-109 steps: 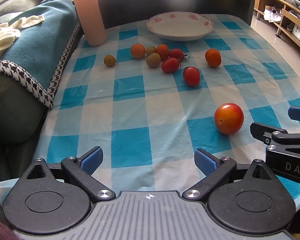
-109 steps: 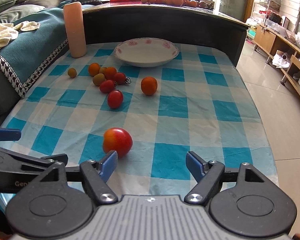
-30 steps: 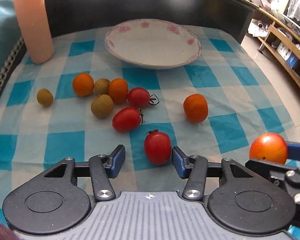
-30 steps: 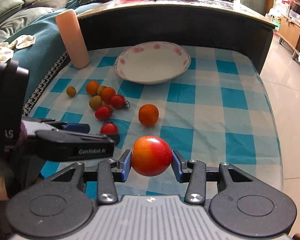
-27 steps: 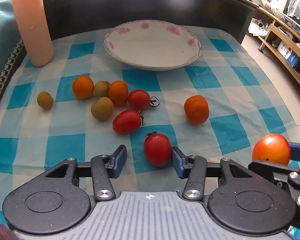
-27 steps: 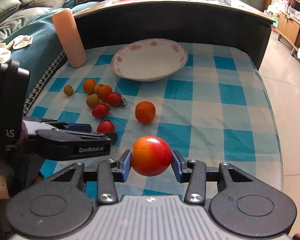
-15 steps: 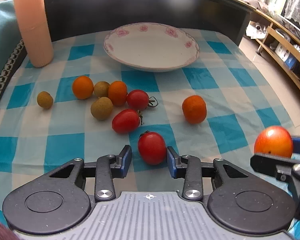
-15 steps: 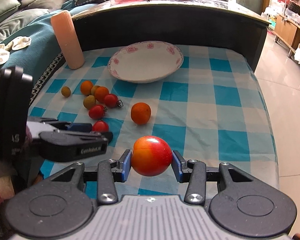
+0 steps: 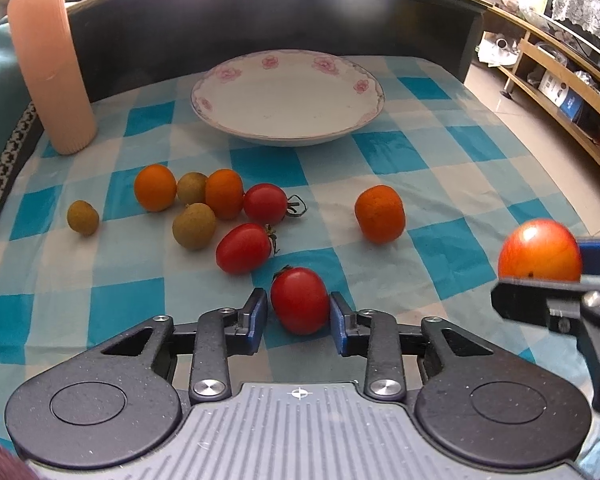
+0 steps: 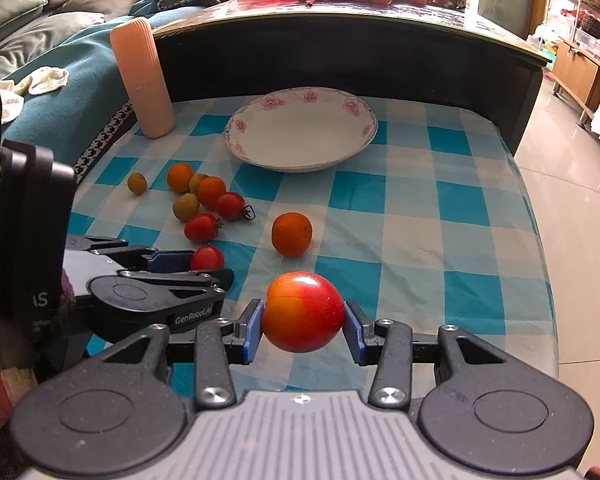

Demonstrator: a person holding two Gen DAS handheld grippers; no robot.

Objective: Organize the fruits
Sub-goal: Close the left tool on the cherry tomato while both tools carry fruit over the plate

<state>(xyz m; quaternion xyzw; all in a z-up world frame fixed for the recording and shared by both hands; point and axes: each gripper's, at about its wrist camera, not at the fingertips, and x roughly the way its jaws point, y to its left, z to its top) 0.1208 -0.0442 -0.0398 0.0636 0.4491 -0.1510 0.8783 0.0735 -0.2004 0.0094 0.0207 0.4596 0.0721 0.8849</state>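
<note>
My right gripper (image 10: 303,326) clenches the large red-orange tomato (image 10: 303,312) above the checked tablecloth (image 10: 440,240). My left gripper (image 9: 299,316) brackets a small red tomato (image 9: 300,300) lying on the cloth; the right pad touches it, the left stands just beside it.

Blue-white checked tablecloth (image 9: 380,148); white plate (image 9: 288,100), pink floral rim; peach cylinder (image 9: 48,68).

Left gripper (image 9: 299,312) low, jaws narrowed but not quite closed, right gripper (image 10: 303,326) raised, jaws clamped
</note>
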